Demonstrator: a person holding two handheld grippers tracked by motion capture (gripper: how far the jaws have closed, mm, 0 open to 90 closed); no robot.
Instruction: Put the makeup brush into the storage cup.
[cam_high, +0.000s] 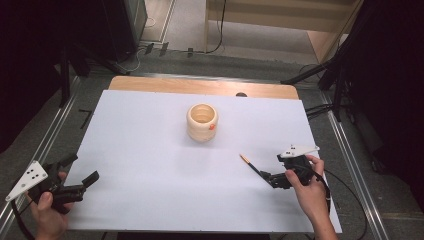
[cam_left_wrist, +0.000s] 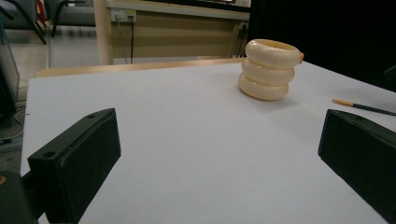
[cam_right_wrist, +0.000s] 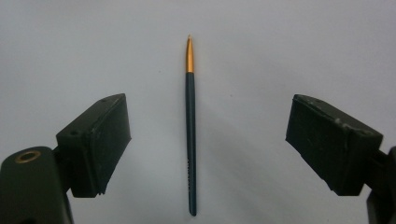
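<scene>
A thin paintbrush (cam_high: 251, 165) with a dark handle and a gold ferrule lies flat on the white table cover, right of centre. My right gripper (cam_high: 267, 179) hovers over the handle end. In the right gripper view the paintbrush (cam_right_wrist: 190, 135) runs lengthwise down the gap of my right gripper (cam_right_wrist: 208, 126), whose jaws stand wide apart without touching it. A cream ringed pot (cam_high: 202, 122) stands upright in the middle of the table, with a small orange spot on its side. My left gripper (cam_high: 84, 168) rests open near the front left corner, facing the cream pot (cam_left_wrist: 271, 70) and the paintbrush (cam_left_wrist: 364, 107).
The white cover (cam_high: 150, 150) ends at a strip of bare wood (cam_high: 200, 86) along the far edge. Metal rails (cam_high: 350, 150) run down both sides of the table. Cables and dark stands lie on the floor beyond.
</scene>
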